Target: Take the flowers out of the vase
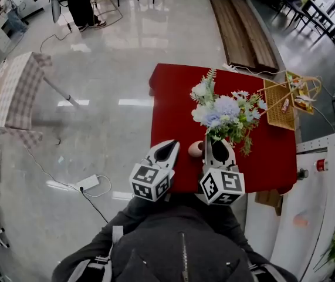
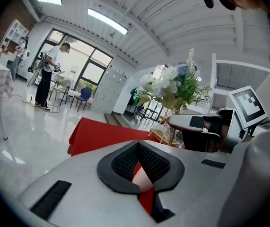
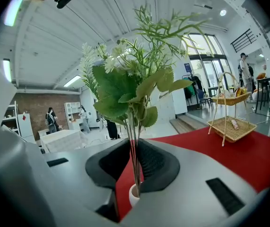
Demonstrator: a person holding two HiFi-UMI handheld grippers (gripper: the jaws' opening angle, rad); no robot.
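A bunch of pale blue and white flowers [image 1: 223, 113] with green leaves stands at the near side of the red table [image 1: 173, 98]. My right gripper [image 1: 217, 141] is shut on the thin stems [image 3: 135, 160], which run between its pads. Just under the jaws shows the mouth of the small pale pink vase [image 3: 134, 195], and the stems still lead down into it. In the head view the vase [image 1: 195, 149] sits between the two grippers. My left gripper [image 1: 171, 144] is beside the vase, to its left, shut with nothing between its pads. The vase [image 2: 143, 182] shows beyond its jaws.
A two-tier wicker basket stand [image 1: 284, 101] is on the table's far right. The table's near edge is right under both grippers. On the floor are a checked-cloth table [image 1: 9, 93] at left, a power strip with cable [image 1: 88, 183] and wooden planks [image 1: 243, 28] behind.
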